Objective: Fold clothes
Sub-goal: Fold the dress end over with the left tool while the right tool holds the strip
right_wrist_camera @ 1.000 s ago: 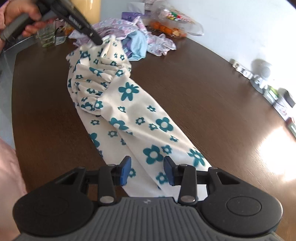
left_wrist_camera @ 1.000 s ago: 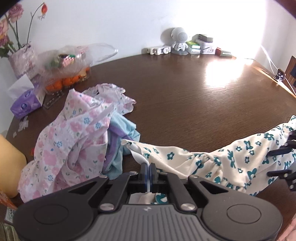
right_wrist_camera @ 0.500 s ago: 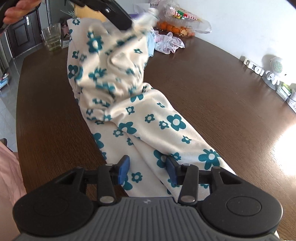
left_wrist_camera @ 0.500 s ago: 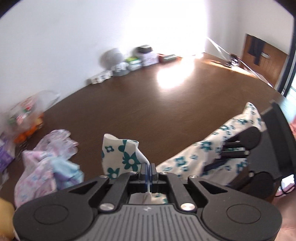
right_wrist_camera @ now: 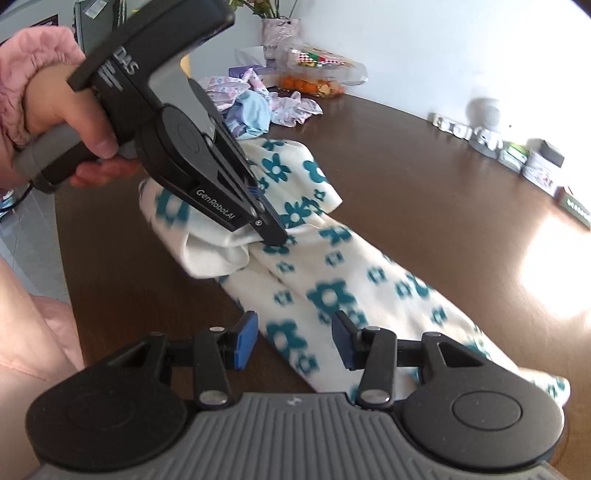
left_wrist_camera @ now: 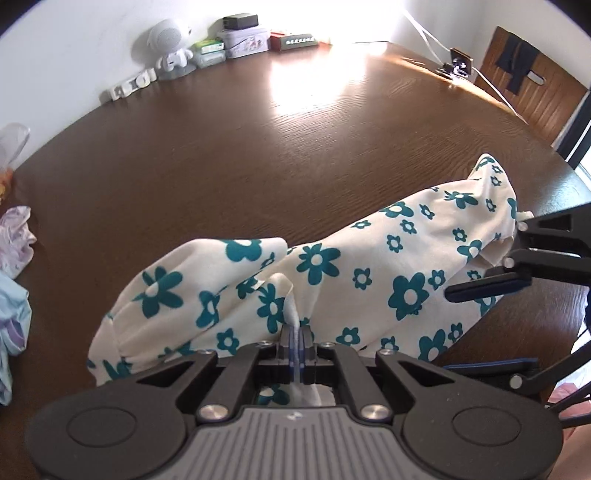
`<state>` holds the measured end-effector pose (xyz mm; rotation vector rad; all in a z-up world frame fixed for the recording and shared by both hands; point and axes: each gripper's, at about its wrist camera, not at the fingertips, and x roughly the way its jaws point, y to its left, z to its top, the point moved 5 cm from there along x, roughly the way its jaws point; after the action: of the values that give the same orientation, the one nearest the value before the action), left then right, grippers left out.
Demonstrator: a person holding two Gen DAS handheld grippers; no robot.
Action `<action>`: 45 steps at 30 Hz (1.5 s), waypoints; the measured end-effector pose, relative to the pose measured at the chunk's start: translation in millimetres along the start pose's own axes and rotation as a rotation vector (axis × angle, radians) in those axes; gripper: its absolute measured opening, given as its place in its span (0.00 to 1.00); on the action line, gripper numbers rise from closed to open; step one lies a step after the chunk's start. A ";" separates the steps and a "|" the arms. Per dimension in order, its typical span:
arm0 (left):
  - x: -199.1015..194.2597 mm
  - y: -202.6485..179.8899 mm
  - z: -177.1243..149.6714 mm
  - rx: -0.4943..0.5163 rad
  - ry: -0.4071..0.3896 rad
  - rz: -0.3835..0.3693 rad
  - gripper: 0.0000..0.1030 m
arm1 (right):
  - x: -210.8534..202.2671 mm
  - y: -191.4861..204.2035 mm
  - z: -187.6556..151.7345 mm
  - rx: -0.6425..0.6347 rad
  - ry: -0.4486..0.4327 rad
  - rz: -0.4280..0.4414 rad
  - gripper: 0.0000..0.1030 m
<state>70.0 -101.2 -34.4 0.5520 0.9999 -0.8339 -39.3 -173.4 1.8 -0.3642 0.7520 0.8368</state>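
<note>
**Folding the Flowered Garment: Left End Carried Over the Right**

Pinching a bunched edge of the cream garment with teal flowers [left_wrist_camera: 369, 266], the left claw [right_wrist_camera: 271, 225] is clenched fully on the cloth, a tuft of white fabric standing up between its pads. The right claw [right_wrist_camera: 291, 339] is released: its blue pads stand apart on either side of the garment's lower end, with cloth lying between them but not pressed. The garment lies in a long strip on the brown bench [left_wrist_camera: 295, 147], running along the near edge, its left end lifted and doubled back over the middle.

Risks, as judged from this view. The left grip holds only a narrow pinch, so the cloth could slip out or the fold could land crooked. With the right claw not gripping, nothing anchors the lower end; a pull from the left could drag the whole strip along the bench and ruck the fold. The garment also lies close to the near edge, where a loose end might slide off.

Containers. A clear plastic bag [right_wrist_camera: 321, 74] near the far left corner holds orange fruit and a checked packet. A vase [right_wrist_camera: 279, 33] behind it holds flower stems. Beside them lies a heap of unfolded pastel clothes [right_wrist_camera: 255, 103].
</note>
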 end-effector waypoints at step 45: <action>-36.3 -6.6 -57.7 0.504 -0.186 0.029 0.04 | 108.6 9.4 141.4 -0.220 0.302 0.211 0.08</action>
<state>25.1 -49.7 -28.1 0.8961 0.6059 -1.0979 65.0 -29.8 20.7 -0.6253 0.9936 1.0822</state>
